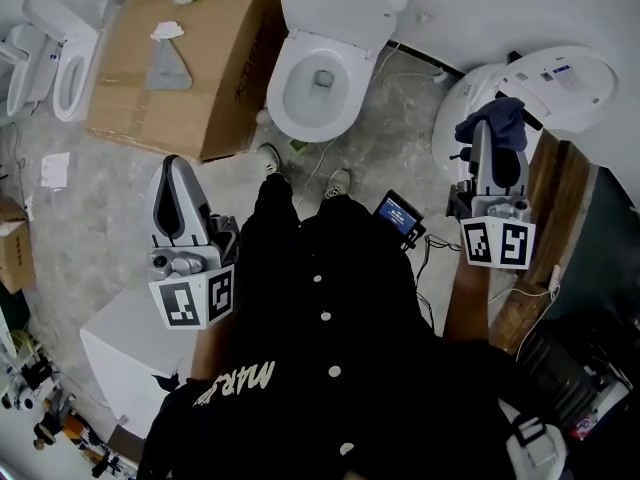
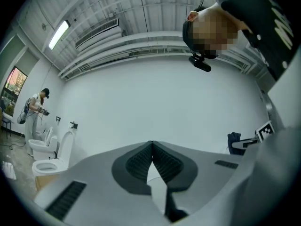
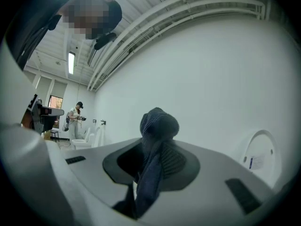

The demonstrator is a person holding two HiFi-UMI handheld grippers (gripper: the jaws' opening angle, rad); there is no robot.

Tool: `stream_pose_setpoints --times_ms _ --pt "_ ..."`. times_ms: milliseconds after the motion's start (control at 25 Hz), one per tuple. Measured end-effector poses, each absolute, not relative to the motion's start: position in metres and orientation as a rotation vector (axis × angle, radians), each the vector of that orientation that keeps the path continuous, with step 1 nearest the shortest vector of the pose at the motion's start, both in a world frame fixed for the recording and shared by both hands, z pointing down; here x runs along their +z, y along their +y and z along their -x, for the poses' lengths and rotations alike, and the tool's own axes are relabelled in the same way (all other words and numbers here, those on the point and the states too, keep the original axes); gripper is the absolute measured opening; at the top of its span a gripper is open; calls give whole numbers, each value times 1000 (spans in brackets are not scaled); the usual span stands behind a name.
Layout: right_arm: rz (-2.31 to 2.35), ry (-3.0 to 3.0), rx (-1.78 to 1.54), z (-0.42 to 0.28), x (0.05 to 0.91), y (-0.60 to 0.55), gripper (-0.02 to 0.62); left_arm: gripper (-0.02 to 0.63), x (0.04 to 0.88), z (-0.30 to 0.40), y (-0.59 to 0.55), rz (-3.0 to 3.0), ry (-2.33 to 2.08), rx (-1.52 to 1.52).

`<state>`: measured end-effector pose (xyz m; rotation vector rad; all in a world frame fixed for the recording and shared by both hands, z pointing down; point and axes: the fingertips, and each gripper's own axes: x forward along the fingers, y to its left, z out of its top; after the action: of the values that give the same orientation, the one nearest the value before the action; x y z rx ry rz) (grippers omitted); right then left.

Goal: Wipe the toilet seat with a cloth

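A white toilet (image 1: 290,103) stands ahead of my feet, lid raised and bowl uncovered. My right gripper (image 1: 487,126) is held up at the right, shut on a dark blue cloth (image 1: 500,118) that bunches over its tips. In the right gripper view the cloth (image 3: 157,126) bulges above the jaws and hangs down between them. My left gripper (image 1: 171,162) is at the left, well short of the toilet. Its jaws are shut with nothing between them, and in the left gripper view the left gripper (image 2: 151,145) points at a bare white wall.
A second toilet with its lid down (image 1: 560,73) sits right behind the right gripper. A cardboard box (image 1: 190,58) lies left of the middle toilet, and another toilet (image 1: 62,63) is far left. A cable (image 1: 405,78) crosses the floor. Another person (image 2: 35,108) stands by distant toilets (image 2: 49,159).
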<state>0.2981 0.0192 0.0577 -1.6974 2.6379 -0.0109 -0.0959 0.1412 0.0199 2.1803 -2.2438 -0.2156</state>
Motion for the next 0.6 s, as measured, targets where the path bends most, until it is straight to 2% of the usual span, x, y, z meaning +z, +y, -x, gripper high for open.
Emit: stream_pose_setpoints --times_ms 600 --pt "1911 2663 -7 -234 85 -58 86 9 40 159 19 -2318 -2001 -163"
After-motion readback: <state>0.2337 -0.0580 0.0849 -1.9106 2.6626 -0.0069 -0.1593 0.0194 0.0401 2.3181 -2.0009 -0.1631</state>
